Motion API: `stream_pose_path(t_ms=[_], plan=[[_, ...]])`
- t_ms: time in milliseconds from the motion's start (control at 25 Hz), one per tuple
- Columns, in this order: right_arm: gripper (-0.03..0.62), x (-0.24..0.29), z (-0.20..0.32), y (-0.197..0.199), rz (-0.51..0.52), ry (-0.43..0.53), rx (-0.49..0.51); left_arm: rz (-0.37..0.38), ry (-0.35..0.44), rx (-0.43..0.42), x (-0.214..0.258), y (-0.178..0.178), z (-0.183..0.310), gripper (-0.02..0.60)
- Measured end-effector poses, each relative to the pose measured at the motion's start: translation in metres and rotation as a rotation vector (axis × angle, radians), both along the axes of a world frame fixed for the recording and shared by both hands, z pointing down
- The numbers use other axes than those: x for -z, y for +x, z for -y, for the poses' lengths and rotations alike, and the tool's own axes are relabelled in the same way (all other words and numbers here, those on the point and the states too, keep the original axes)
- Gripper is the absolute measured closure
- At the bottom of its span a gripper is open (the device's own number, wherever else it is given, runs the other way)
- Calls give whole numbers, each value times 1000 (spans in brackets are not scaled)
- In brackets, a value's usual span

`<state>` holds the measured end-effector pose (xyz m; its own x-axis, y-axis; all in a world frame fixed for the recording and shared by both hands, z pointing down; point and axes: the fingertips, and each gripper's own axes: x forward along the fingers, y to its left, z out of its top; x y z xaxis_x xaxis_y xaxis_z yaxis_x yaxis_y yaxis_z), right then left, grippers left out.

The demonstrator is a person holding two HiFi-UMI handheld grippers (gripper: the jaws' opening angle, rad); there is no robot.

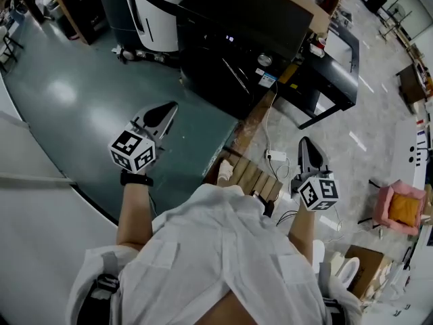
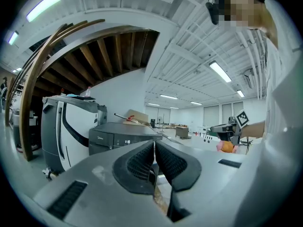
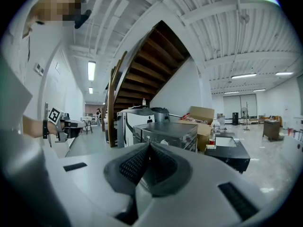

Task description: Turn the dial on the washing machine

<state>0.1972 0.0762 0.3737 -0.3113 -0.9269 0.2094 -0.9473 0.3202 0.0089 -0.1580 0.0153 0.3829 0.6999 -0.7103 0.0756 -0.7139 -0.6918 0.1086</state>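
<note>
White shirt [image 1: 223, 249] filled head view at 6 o'clock. Left gripper [image 1: 168, 108] sat at 9 o'clock, jaws pressed together, nothing between. Right gripper [image 1: 304, 143] sat at 4 o'clock, jaws likewise together, empty. Washer [image 1: 237, 39] stood at 12 o'clock, well apart from both grippers. Dial [image 1: 264, 60] on its front lay at 11 o'clock from right gripper, untouched.

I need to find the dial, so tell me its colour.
The dial is silver, on the black washing machine; clearest in the head view.
</note>
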Motion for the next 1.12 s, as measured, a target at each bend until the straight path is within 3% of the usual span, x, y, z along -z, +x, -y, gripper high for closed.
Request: stream_pose_path(t_ms=[440,920,1120], plan=[[513,-30,127,-20,-87,-75,177,35,-36,53,-12,15,85,565],[441,-73,274,-43,-139,-159,320,41,-93,30,-42,63,183,565],[412,-97,317,-62,-215,-187,378,30,-127,19,-57,79,209,565]])
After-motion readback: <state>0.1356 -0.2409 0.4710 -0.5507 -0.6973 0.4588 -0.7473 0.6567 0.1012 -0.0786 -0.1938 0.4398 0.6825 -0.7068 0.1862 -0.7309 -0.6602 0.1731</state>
